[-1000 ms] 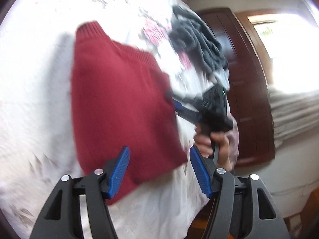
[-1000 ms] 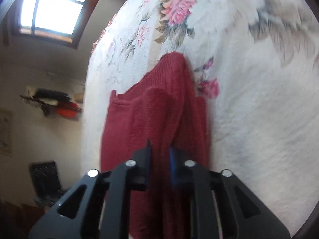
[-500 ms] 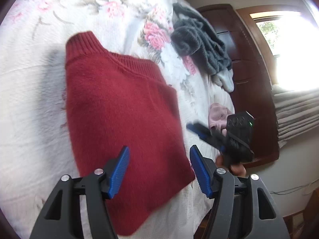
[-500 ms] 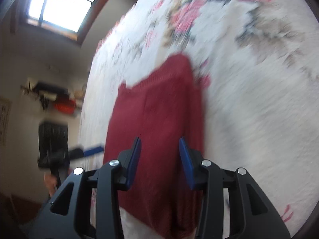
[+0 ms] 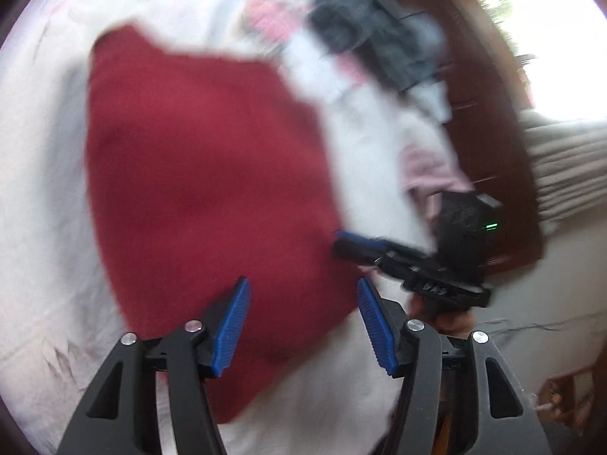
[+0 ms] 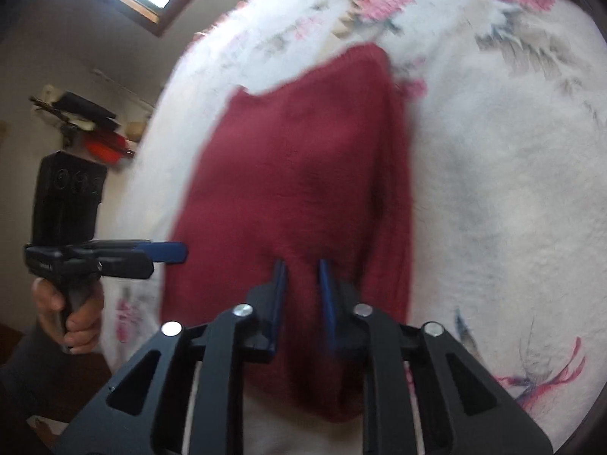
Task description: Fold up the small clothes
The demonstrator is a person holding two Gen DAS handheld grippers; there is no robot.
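Though blurred, red sweater (image 5: pixel 205 174) edges

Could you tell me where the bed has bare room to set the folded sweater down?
The floral bedspread is bare right of the red sweater, and left of it in the left wrist view. It is crowded by the grey clothes and pink garment near the wardrobe.

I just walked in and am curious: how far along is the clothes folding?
The red sweater lies folded into a flat block on the floral bedspread. Nothing is in hand: the left tongs are open above it, the right tongs narrowed but empty. A grey garment and a pink one remain unfolded.
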